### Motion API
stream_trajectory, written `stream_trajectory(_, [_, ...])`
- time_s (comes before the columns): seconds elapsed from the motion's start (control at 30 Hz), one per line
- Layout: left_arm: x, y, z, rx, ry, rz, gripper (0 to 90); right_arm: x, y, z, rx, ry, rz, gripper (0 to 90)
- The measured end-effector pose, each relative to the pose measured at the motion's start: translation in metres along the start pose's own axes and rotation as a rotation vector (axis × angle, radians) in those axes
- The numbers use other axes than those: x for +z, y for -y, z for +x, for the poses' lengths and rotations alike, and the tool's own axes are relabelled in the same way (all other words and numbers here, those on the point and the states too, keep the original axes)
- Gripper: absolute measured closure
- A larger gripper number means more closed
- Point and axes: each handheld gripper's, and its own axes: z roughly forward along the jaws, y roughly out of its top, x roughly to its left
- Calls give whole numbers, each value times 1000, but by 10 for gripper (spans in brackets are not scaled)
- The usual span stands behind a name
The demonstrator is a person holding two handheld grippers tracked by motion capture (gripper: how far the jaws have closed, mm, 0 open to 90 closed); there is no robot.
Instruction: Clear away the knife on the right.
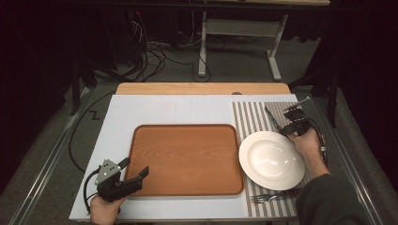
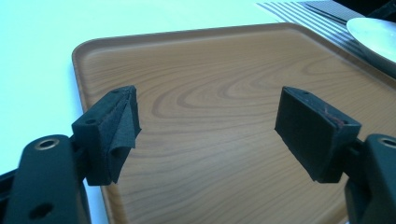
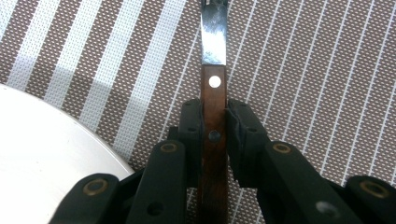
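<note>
Knife [image 3: 213, 93], bearing no readable marking, sits clamped in the right hand-held gripper [image 3: 214, 122]; left hand-held gripper [image 2: 208, 119] gapes.

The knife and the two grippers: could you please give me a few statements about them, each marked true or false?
1. The right gripper is shut on the knife by its wooden handle. True.
2. The knife lies on the wooden tray. False: it lies on the striped placemat.
3. The left gripper is open with nothing between its jaws. True.
4. The fork lies in the white plate. False: it lies on the placemat beside the plate.
</note>
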Motion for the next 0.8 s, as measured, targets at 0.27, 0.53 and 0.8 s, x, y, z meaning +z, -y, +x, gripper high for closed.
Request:
stream_trajectory(0.27, [0, 0, 0, -1, 1, 0, 230, -8, 1, -4, 13, 6, -24, 776])
stream_trajectory(0.53, [-1, 0, 0, 0, -1, -2, 230, -31, 3, -8, 15, -1, -82, 778])
stream_trajectory(0.8, [-1, 0, 0, -2, 0, -3, 230, -42, 6, -10, 5, -6, -115, 777])
